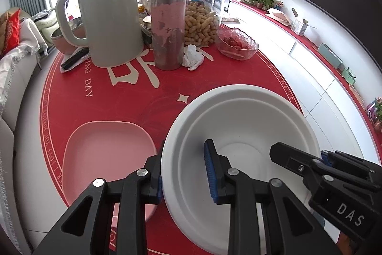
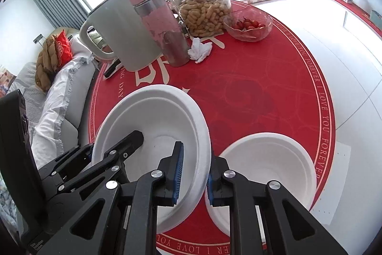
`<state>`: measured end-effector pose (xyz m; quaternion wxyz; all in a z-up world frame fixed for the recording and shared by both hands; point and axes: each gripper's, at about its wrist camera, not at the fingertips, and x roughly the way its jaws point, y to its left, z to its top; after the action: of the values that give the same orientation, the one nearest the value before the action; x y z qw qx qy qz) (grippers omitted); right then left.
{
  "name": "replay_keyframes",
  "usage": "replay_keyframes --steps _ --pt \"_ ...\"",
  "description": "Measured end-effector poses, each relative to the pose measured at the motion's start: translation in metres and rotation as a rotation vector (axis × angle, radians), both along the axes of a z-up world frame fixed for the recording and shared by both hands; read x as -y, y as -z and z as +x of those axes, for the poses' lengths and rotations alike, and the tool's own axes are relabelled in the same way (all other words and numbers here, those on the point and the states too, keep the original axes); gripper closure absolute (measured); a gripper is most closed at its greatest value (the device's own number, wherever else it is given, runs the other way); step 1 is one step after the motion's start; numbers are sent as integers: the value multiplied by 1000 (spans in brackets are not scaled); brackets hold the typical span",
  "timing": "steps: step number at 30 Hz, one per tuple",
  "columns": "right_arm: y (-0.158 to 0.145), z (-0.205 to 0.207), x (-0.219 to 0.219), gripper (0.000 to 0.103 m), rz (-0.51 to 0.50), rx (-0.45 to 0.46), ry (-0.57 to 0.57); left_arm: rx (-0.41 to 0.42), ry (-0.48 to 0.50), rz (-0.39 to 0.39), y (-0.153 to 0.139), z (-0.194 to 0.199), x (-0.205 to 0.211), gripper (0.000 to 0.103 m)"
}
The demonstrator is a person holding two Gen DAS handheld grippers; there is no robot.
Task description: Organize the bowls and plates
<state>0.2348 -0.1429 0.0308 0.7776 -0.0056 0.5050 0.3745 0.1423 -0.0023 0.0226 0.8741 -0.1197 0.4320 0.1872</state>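
Note:
A white paper bowl [image 1: 241,121] is held tilted above the red round table. My left gripper [image 1: 186,173] is shut on its left rim. My right gripper [image 2: 192,173] is shut on its right rim; the bowl also shows in the right wrist view [image 2: 157,116]. The right gripper shows in the left wrist view [image 1: 310,166], and the left gripper in the right wrist view [image 2: 112,152]. A pink square plate [image 1: 105,149] lies on the table to the left. A second white paper bowl [image 2: 267,159] sits on the table to the right.
At the table's back stand a pale kettle [image 1: 109,20], a pink flask [image 1: 168,16], a jar of peanuts [image 1: 201,18], a glass dish of tomatoes [image 1: 236,42] and a crumpled tissue [image 1: 193,56]. A sofa [image 1: 14,68] is on the left.

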Motion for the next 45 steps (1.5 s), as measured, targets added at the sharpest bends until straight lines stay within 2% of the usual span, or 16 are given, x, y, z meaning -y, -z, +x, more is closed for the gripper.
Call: replay_keyframes --steps 22,33,36,37,38,39,40,41,43,45 --pt "18 12 89 83 -7 -27 145 -45 171 13 16 34 83 73" --pt "36 21 109 83 -14 -47 189 -82 217 24 32 46 102 73" --pt "40 22 110 83 -1 -44 192 -65 233 50 32 44 106 64" --pt "42 23 111 83 15 -51 192 -46 245 57 31 41 107 53" --pt "43 23 112 81 26 -54 194 -21 247 77 29 38 106 42" --pt "43 23 113 77 30 -45 202 3 228 113 26 33 105 39" --pt "43 22 115 61 23 -17 223 36 204 146 23 27 101 32" --pt "42 21 118 39 23 7 240 72 185 167 20 20 96 22" --pt "40 18 127 16 64 45 260 120 173 157 17 8 85 18" --pt "39 14 133 15 93 76 281 153 157 143 16 -4 75 18"
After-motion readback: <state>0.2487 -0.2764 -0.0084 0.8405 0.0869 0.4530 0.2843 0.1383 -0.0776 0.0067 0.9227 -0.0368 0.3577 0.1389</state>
